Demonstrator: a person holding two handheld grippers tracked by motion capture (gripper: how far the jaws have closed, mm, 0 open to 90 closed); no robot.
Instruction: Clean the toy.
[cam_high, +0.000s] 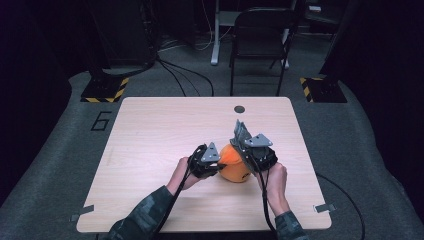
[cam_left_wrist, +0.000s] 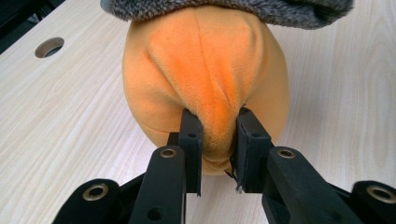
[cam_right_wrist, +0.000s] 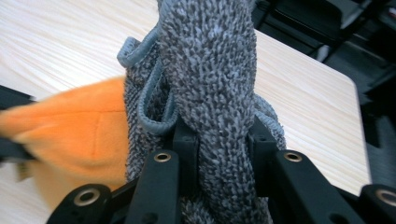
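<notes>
A dark room with grey carpet (cam_high: 55, 165) surrounds a pale wooden table with rounded corners (cam_high: 150, 130), which has a round cable hole (cam_high: 239, 109) near its far edge. Beyond the table stand a black folding chair (cam_high: 260, 45) and yellow-and-black striped floor plates (cam_high: 105, 90), with cables trailing across the carpet.

On the table's near right part sits a rounded orange plush toy (cam_high: 234, 167), between the two hands. The left gripper (cam_left_wrist: 218, 135) has its jaws nearly together, pinching a raised fold of the toy's orange fabric between the pads. The right gripper (cam_right_wrist: 219, 140) has its jaws drawn in tight on a bunched grey terry cloth with a bound hem (cam_right_wrist: 210, 70), which is squeezed into a thick roll between them.

In the high view the cloth stands up from the right gripper, its long axis rising toward the table's far side, and its lower part touches the toy's top right. The toy rests on the tabletop, its seamed ridge pointing toward the left gripper.
</notes>
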